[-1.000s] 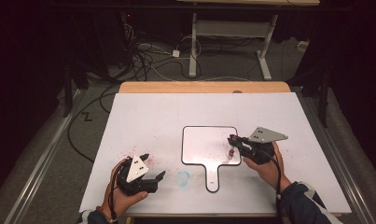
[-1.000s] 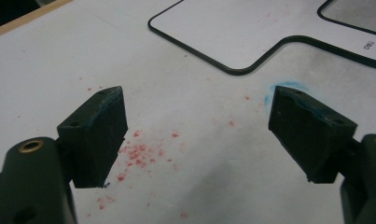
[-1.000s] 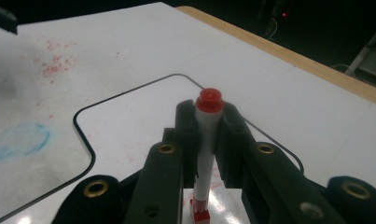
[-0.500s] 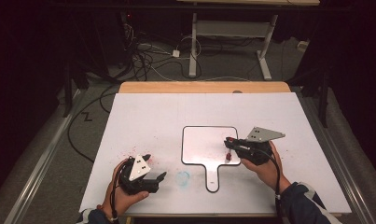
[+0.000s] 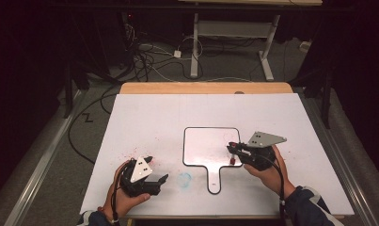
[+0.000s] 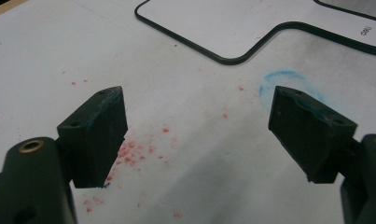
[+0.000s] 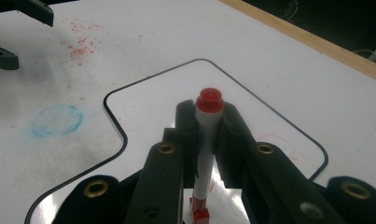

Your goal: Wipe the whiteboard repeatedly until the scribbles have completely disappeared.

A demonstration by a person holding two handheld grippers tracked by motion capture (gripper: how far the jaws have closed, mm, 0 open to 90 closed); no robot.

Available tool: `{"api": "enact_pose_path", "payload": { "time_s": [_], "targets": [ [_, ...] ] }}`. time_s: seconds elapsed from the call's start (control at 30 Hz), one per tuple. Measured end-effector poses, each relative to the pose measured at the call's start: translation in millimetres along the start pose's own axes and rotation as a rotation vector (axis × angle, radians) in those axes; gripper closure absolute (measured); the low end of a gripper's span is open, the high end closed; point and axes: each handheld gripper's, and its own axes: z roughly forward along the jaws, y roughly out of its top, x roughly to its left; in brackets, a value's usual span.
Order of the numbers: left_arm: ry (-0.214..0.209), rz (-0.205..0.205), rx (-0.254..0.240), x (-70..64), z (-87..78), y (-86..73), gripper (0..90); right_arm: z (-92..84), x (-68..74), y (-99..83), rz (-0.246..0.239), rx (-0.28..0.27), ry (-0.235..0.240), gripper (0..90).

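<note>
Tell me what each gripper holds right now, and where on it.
The right gripper clamps the red marker on its white barrel, just below the red end. The left gripper is open, holding nothing.

board on table centre | marker over board (right side) | ring smudge left of handle

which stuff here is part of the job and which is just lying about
In the job:
- marker, clamped in the right gripper
- whiteboard under it

Lying about:
- left gripper, fingers apart, holding nothing
- blue smudge
- red specks
- floor cables
</note>
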Motion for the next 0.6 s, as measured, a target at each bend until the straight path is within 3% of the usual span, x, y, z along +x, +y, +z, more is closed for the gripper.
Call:
{"api": "enact_pose_path", "payload": {
  "time_s": [0.1,0.3,0.6],
  "targets": [
    [-0.001,0.002,0.002,0.0,0.1,-0.1,18.7,-5.5,-1.7,-1.2,-0.001,0.021,-0.021,81.4],
    [-0.008,0.005,0.007,-0.4,1.7,0.7,18.6,-6.1,-1.7,-1.7,0.021,0.020,-0.015,81.4],
    [-0.013,0.002,0.012,-0.3,3.7,0.4,18.6,18.8,-10.0,1.5,0.057,-0.074,-0.032,81.4]
  ]
}}
